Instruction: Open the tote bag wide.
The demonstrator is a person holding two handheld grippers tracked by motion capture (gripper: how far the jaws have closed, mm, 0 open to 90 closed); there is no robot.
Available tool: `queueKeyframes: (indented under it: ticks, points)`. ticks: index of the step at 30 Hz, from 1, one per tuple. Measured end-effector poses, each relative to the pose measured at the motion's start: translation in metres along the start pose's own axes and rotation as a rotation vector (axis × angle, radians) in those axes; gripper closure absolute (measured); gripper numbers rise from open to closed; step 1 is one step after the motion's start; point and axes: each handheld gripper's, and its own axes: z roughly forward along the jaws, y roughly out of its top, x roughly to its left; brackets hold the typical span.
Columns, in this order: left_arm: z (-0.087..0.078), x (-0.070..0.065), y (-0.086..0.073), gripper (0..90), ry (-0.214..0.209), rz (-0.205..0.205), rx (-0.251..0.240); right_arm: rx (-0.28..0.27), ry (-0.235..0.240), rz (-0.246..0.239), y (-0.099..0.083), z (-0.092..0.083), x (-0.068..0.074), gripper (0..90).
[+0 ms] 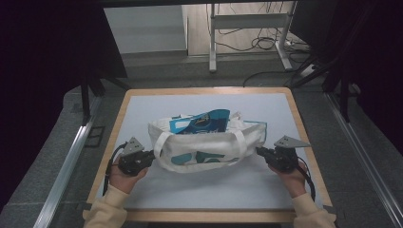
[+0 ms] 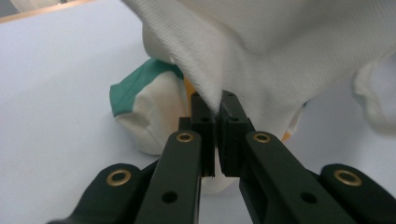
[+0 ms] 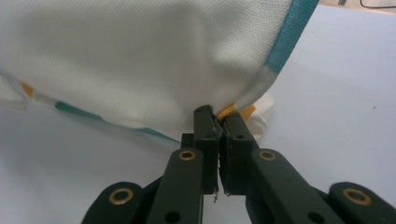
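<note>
Wood-edged table [image 1: 116, 124] with pale blue top, grey floor [image 1: 57, 137] around it, metal rails [image 1: 66, 164] both sides, white desk frame [image 1: 249, 28] beyond, loose cables [image 1: 266, 43] beneath, dark curtains [image 1: 38, 71] left and right

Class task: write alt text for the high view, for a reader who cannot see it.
A person's left gripper and right gripper each pinch one end of a white tote bag with teal print, on a pale table.
</note>
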Motion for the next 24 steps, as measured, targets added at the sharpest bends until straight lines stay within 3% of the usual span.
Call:
queueKeyframes:
  ticks: [12,19,24]
  points:
    - [0.009,0.006,-0.005,86.7,-0.002,-0.019,0.032,0.060,-0.003,-0.001,-0.006,0.009,-0.001,85.5]
    - [0.026,0.005,-0.010,86.7,0.002,-0.011,0.096,0.109,-0.016,-0.015,-0.009,0.015,0.000,85.8]
    - [0.029,0.006,-0.011,86.6,-0.002,-0.023,0.102,0.119,-0.018,-0.017,-0.010,0.016,0.001,85.8]
